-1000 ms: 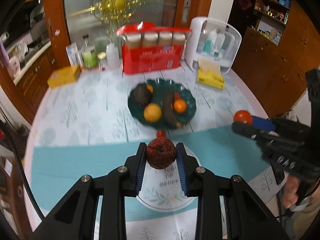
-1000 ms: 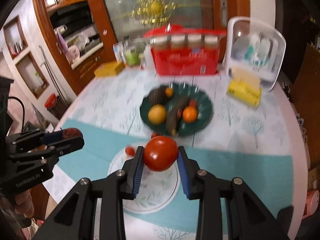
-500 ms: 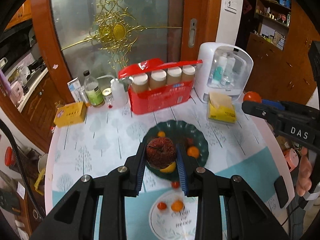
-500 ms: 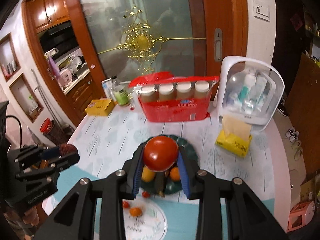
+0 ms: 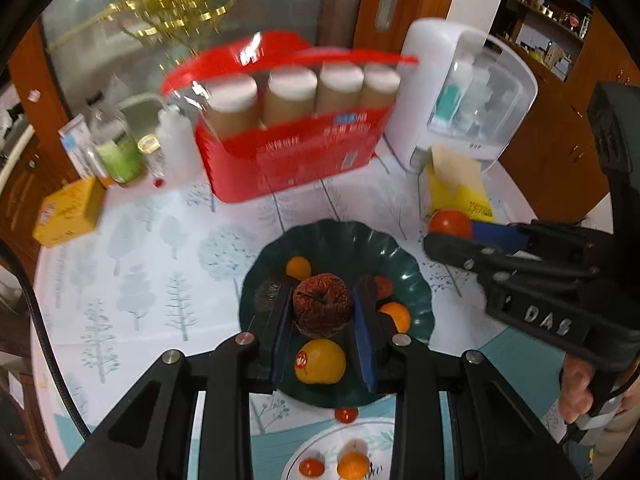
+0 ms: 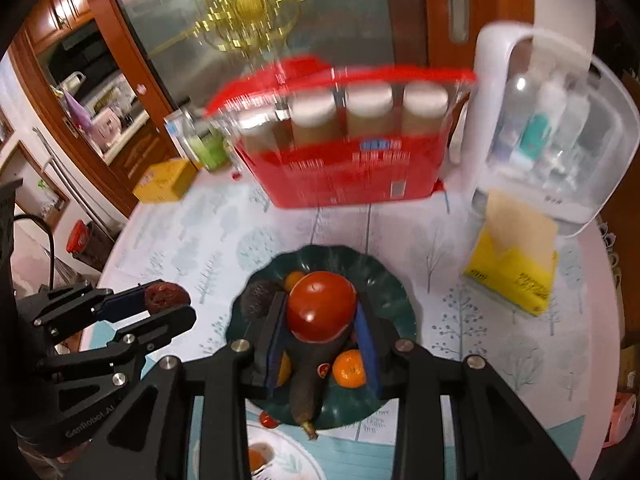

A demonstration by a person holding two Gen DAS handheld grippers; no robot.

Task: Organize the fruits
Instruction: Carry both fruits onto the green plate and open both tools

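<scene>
My left gripper (image 5: 322, 312) is shut on a dark red wrinkled fruit (image 5: 322, 310) and holds it above the dark green plate (image 5: 412, 280). The plate holds a yellow fruit (image 5: 320, 361), small oranges (image 5: 298, 267) and dark fruits. My right gripper (image 6: 322, 314) is shut on a red tomato (image 6: 322, 306) above the same plate (image 6: 394, 288), over a dark long fruit (image 6: 306, 384) and an orange (image 6: 349, 368). The right gripper also shows in the left wrist view (image 5: 448, 236), the left one in the right wrist view (image 6: 168, 304).
A white patterned plate (image 5: 380, 436) with small fruits lies nearest me on a teal mat. A small red fruit (image 5: 346, 414) lies between the plates. A red jar pack (image 5: 292, 148), white dispenser (image 5: 468, 100), yellow tissue pack (image 5: 456, 192), yellow box (image 5: 68, 212) and bottles stand behind.
Both grippers, still holding their fruits, have dropped from high over the table and moved forward, so they now hang close over the green plate.
</scene>
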